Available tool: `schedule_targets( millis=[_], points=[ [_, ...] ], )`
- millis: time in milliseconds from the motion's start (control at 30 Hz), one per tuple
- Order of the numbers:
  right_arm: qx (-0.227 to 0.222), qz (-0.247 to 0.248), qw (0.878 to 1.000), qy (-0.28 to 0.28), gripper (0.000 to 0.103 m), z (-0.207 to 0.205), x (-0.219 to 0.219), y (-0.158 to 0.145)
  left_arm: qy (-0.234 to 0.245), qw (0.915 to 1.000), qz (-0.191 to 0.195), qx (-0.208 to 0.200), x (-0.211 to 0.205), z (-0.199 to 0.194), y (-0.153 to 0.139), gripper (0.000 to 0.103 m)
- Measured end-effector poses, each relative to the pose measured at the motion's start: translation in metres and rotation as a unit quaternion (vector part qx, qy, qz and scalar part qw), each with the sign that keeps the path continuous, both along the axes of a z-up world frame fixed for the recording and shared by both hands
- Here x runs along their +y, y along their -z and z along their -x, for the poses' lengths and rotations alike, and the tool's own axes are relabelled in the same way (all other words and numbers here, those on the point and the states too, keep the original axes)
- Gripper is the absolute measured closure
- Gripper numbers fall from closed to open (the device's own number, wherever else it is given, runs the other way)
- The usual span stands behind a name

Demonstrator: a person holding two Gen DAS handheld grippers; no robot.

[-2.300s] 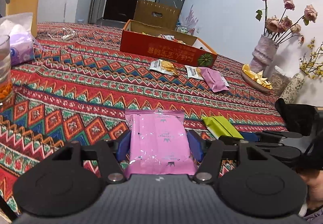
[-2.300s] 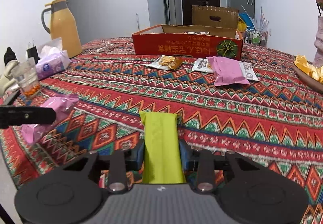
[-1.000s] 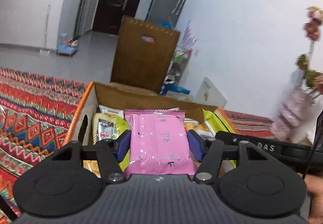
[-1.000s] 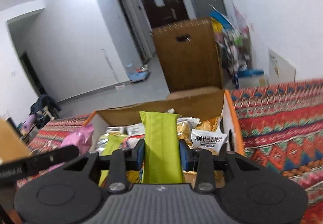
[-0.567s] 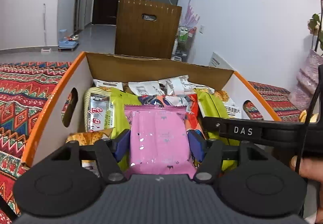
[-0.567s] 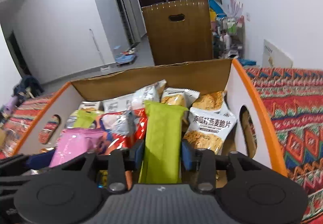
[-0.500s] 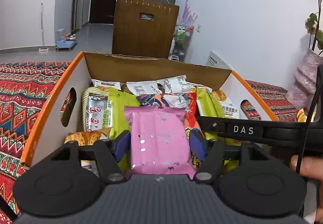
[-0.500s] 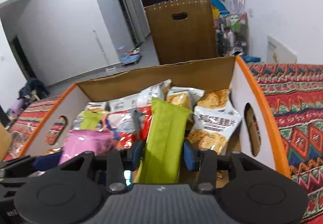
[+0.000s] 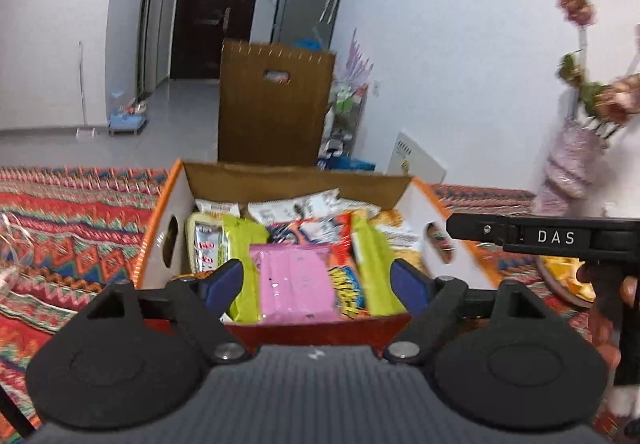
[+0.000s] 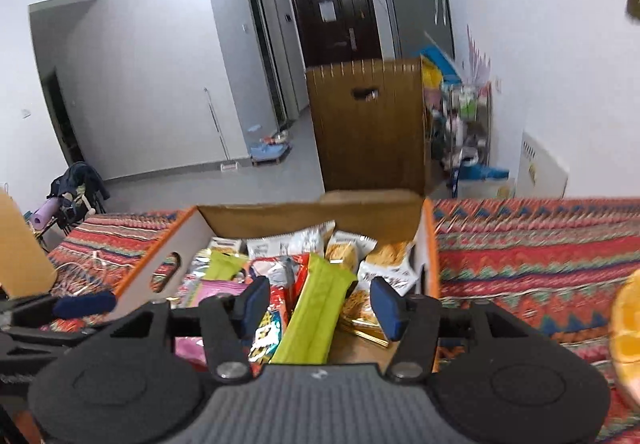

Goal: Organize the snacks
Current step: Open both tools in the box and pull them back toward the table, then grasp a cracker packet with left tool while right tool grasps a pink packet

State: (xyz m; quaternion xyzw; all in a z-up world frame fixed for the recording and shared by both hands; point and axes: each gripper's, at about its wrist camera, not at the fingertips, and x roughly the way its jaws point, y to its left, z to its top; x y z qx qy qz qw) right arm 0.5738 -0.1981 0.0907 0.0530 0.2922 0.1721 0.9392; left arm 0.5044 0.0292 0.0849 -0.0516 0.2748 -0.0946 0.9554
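- The patterned tablecloth is seen under the whole work area; an open cardboard box, orange-edged and already well filled with snack packets, stands on it.
- Half a second earlier both grippers were held low over the box interior; both are now seen drawn back, with the red near wall of the box in view below the left gripper.
- The left gripper's jaws have just been opening and now stand wide. The pink packet, gripped a moment ago, is seen lying loose in the box, between the pads but clear of both.
- The right gripper has likewise been opening; its jaws are moderately parted. The green packet lies tilted inside the box, with a gap visible at each pad.
- Both releases are judged complete; two more snacks are counted as stowed.
- Whether further packets remain on the cloth cannot be told from these views.
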Motion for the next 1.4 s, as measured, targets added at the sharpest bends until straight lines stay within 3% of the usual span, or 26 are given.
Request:
schedule_targets(
  millis=[133, 233, 333, 567, 767, 1100, 1400],
  points=[
    [-0.027, 0.012, 0.999, -0.016, 0.045, 0.056, -0.013, -0.025, 0.017, 0.9993, -0.005, -0.033, -0.001, 0.06, -0.027, 0.011],
    [-0.037, 0.014, 0.999, -0.029, 0.044, 0.105, -0.023, -0.03, 0.014, 0.9986, -0.014, -0.049, -0.002, 0.107, -0.034, 0.01],
    [-0.055, 0.017, 0.998, -0.034, 0.036, 0.155, -0.031, -0.031, 0.012, 0.9977, -0.011, -0.066, -0.002, 0.157, -0.036, 0.005],
    [-0.084, 0.023, 0.995, -0.044, 0.022, 0.265, -0.045, -0.016, -0.003, 0.9972, -0.004, -0.074, -0.001, 0.257, -0.021, 0.003],
    [-0.085, 0.04, 0.995, -0.019, 0.017, 0.336, -0.053, 0.012, -0.021, 0.9986, -0.009, -0.049, -0.002, 0.318, 0.009, 0.002],
    [-0.016, 0.059, 0.998, 0.022, 0.016, 0.4, -0.058, 0.089, -0.032, 0.9992, -0.01, 0.019, 0.005, 0.369, 0.055, 0.002],
    [0.0, 0.05, 0.998, 0.029, 0.015, 0.401, -0.067, 0.103, -0.019, 0.9991, -0.026, 0.028, -0.01, 0.355, 0.058, 0.002]
  ],
)
